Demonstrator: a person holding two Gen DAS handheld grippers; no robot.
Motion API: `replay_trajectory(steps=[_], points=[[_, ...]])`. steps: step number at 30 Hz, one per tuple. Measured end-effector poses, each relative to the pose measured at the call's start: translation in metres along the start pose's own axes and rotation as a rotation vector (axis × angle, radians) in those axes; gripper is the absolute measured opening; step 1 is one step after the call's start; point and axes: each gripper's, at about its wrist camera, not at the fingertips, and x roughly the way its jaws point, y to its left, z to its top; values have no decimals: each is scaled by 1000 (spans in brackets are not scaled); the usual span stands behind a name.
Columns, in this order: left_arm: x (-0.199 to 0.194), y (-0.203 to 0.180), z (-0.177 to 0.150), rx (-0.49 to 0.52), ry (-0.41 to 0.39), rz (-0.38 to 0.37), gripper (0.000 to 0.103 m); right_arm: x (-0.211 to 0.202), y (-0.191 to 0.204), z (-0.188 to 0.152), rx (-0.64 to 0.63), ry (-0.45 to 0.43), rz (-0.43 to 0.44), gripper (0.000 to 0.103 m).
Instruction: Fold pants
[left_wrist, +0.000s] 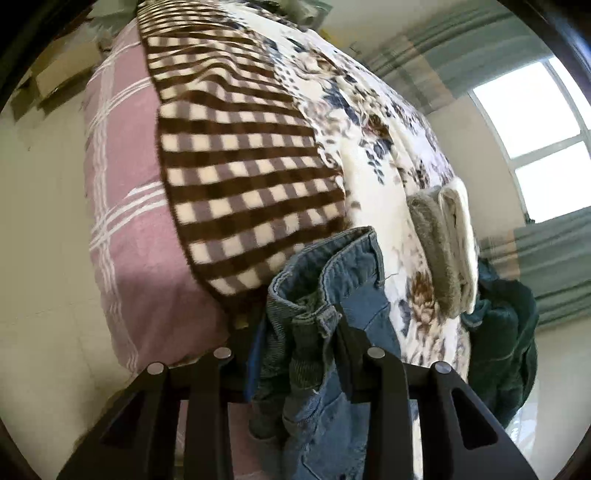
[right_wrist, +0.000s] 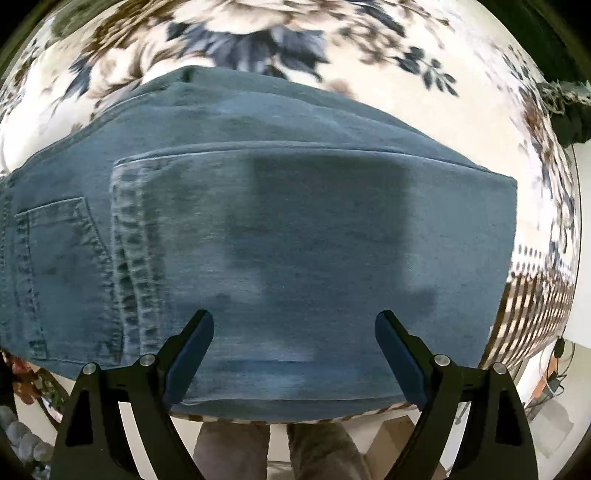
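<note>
1. Your left gripper has its fingers closed on a bunched part of the jeans, at the waistband by a belt loop; the denim hangs in folds between and below the fingers.
2. Your right gripper has its fingers spread wide apart, holding nothing. They hover just over the jeans, which lie flat here in a folded stack, a back pocket showing at the left.
3. In the right view, the jeans rest on a floral blanket on the bed, their near edge at the edge of the bed.
4. In the left view, beyond the gripped denim lie a brown checked blanket and the floral blanket, side by side, over a pink plaid sheet.
5. To the right of the jeans in the left view lie folded grey and cream socks, and just beside them a dark green garment at the edge of the bed.
6. A window with grey-green curtains stands behind the bed.
</note>
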Motion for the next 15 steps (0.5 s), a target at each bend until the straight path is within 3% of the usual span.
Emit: replay_trajectory(steps=[1, 4, 6, 7, 10, 15], points=[[9, 4, 2, -6, 10, 9, 44, 1, -3, 0, 7, 2, 3, 91], [38, 24, 9, -58, 54, 9, 46, 1, -7, -4, 19, 1, 11, 91], [46, 33, 14, -74, 62, -21, 41, 1, -9, -6, 23, 0, 16, 91], [45, 32, 17, -66, 51, -29, 31, 0, -10, -8, 27, -2, 21, 91], [23, 10, 17, 13, 1, -68, 18, 1, -24, -13, 43, -12, 42, 91], [-35, -57, -3, 149, -32, -206, 16, -17, -67, -35, 104, -55, 100, 91]])
